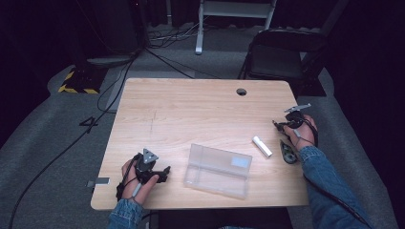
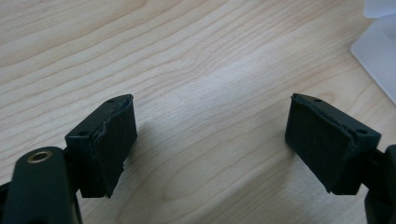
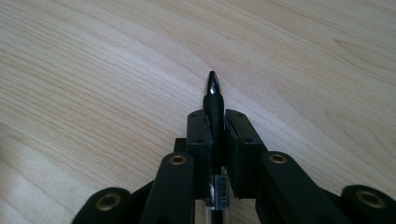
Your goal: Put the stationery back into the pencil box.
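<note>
At the table's right edge my right gripper (image 1: 278, 125) lies low over the wood, shut on a black pen (image 3: 213, 88). In the right gripper view its pads (image 3: 198, 135) press on the pen's barrel, and the pen's glossy tip pokes out ahead of them. At the near left my left gripper (image 1: 165, 172) rests on the table, pointing right toward a clear plastic box (image 1: 218, 170). The left gripper (image 2: 211, 100) stands open, with bare wood between its pads (image 2: 116, 135). A corner of the clear box (image 2: 378, 51) shows at that view's right edge.
A white cylinder (image 1: 262, 146) lies right of the box, and a dark oval object (image 1: 288, 152) sits by the right wrist. The wooden table (image 1: 191, 109) has a cable hole (image 1: 241, 91) at the back. A black chair (image 1: 282, 57) stands behind, with cables on the floor.
</note>
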Demonstrator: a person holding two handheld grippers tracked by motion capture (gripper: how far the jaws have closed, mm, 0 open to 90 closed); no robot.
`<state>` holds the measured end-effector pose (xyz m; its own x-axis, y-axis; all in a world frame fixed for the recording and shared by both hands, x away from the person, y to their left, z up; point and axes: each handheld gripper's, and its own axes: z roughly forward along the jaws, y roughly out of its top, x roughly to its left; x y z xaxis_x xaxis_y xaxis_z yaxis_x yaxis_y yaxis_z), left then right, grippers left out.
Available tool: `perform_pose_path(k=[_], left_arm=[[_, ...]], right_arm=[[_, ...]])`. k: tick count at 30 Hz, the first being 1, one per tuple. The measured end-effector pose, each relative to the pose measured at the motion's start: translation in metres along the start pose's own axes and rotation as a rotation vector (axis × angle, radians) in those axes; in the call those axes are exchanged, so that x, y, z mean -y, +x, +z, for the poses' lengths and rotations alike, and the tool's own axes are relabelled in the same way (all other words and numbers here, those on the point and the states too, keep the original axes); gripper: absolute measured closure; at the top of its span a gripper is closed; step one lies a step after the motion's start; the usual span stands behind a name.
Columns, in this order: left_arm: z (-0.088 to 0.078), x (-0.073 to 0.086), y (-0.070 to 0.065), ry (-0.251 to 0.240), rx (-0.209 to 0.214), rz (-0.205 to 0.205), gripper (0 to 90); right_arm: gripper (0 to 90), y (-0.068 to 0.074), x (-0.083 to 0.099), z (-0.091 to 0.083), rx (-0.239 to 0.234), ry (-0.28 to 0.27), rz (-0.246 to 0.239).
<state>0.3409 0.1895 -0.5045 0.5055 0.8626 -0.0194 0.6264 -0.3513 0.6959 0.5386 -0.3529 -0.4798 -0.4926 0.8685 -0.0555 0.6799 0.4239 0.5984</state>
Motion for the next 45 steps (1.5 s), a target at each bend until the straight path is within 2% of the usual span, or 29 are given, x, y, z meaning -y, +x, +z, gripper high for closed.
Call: perform_pose_path(k=[5,9,17,20,21,23,27,32,35,37,39,41,42,45], left_arm=[[0.001,-0.001,-0.004,0.002,0.010,0.016,17.2],[0.000,-0.001,-0.006,0.003,0.011,0.013,17.2],[0.000,0.000,-0.016,0.006,0.040,0.039,17.3],[0.001,0.000,-0.019,0.001,0.048,0.047,17.3],[0.001,-0.001,-0.020,0.005,0.047,0.060,17.3],[0.002,-0.002,-0.023,0.008,0.049,0.049,15.5],[0.004,-0.004,-0.024,0.010,0.055,0.067,15.1],[0.005,-0.004,-0.026,0.007,0.055,0.063,15.1],[0.005,-0.005,-0.026,0.011,0.057,0.063,14.3],[0.007,-0.007,-0.027,0.013,0.054,0.076,14.1],[0.008,-0.008,-0.029,0.010,0.057,0.067,13.9],[0.008,-0.008,-0.029,0.011,0.056,0.079,14.0],[0.009,-0.008,-0.031,0.011,0.062,0.067,14.0],[0.009,-0.008,-0.034,0.012,0.069,0.082,14.0]], right_arm=[[80.8,0.002,-0.003,-0.006,0.009,-0.014,-0.015],[80.8,0.008,-0.011,-0.019,-0.002,-0.038,-0.043],[80.8,0.032,-0.023,-0.052,-0.050,-0.130,-0.081],[80.7,0.042,-0.026,-0.062,-0.092,-0.161,-0.087],[80.7,0.046,-0.027,-0.066,-0.103,-0.173,-0.090],[80.7,0.056,-0.029,-0.075,-0.138,-0.197,-0.102],[80.7,0.075,-0.035,-0.090,-0.188,-0.226,-0.137],[80.7,0.094,-0.039,-0.101,-0.248,-0.249,-0.157],[80.7,0.101,-0.039,-0.105,-0.272,-0.256,-0.170],[80.7,0.114,-0.040,-0.110,-0.308,-0.266,-0.194],[80.7,0.124,-0.040,-0.112,-0.337,-0.271,-0.215],[80.7,0.135,-0.039,-0.113,-0.364,-0.276,-0.237],[80.6,0.140,-0.039,-0.114,-0.379,-0.279,-0.246],[80.7,0.155,-0.038,-0.115,-0.430,-0.284,-0.269]])
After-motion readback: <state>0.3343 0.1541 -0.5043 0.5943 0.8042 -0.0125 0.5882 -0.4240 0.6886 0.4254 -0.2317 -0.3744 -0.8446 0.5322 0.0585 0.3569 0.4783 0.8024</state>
